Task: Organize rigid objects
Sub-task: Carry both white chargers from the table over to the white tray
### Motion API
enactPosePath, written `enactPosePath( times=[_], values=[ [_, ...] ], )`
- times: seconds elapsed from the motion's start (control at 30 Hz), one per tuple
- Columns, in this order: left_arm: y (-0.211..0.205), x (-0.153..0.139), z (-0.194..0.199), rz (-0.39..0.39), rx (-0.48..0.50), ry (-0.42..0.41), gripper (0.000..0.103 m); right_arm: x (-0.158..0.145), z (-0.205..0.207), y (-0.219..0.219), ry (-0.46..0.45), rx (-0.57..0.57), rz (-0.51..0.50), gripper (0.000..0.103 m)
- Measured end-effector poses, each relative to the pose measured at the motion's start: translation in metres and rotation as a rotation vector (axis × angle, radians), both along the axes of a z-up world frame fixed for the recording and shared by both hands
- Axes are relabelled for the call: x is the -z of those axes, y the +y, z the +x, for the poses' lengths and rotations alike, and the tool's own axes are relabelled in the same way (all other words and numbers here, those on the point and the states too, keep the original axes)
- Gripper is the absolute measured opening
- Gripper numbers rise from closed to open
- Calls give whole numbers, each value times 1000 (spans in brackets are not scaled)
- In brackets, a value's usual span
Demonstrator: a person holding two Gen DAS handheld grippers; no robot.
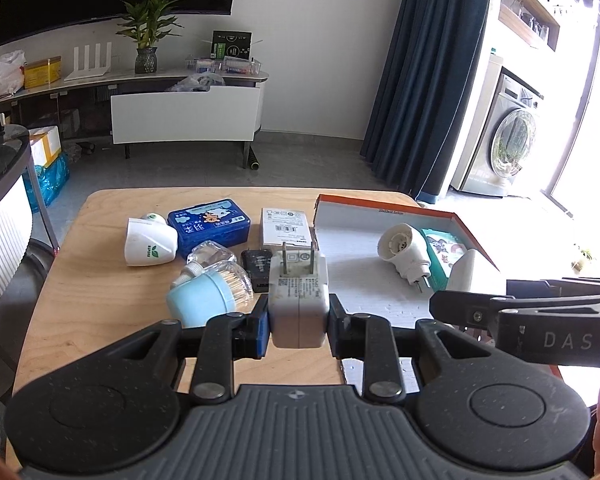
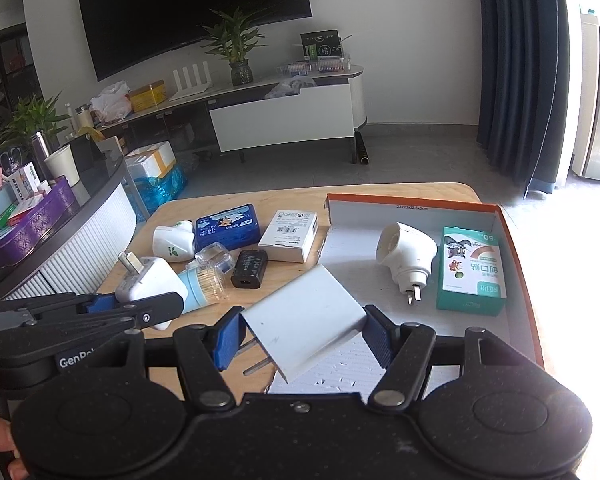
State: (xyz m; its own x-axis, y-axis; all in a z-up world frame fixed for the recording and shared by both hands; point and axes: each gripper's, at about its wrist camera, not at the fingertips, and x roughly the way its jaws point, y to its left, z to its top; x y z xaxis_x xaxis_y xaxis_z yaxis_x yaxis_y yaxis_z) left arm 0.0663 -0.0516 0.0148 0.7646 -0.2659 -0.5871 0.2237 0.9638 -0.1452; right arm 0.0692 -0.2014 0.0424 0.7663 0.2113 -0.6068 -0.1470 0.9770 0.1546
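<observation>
My left gripper (image 1: 299, 318) is shut on a white charger with two prongs (image 1: 299, 300), held above the wooden table (image 1: 96, 300); it also shows in the right wrist view (image 2: 150, 284). My right gripper (image 2: 302, 330) is shut on a flat white adapter (image 2: 306, 314) over the near edge of the orange-rimmed box (image 2: 516, 248). Inside the box lie a white plug-in device (image 2: 406, 254) and a green carton (image 2: 472, 272). On the table lie a blue tin (image 1: 209, 226), a white box (image 1: 286, 226), a black adapter (image 1: 256, 268), a toothpick jar (image 1: 208, 292) and a white plug-in (image 1: 150, 242).
A grey curved counter (image 2: 80, 232) with a purple tray (image 2: 32, 220) stands left of the table. A TV stand (image 1: 184, 112), a dark curtain (image 1: 420, 80) and a washing machine (image 1: 504, 136) lie beyond.
</observation>
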Motion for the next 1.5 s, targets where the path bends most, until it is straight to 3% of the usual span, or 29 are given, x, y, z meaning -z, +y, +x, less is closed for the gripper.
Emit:
enactPosePath(
  times=[1.5],
  values=[
    [-58, 2, 13, 4, 124, 7, 29, -3, -8, -59, -15, 153, 31, 77]
  ],
)
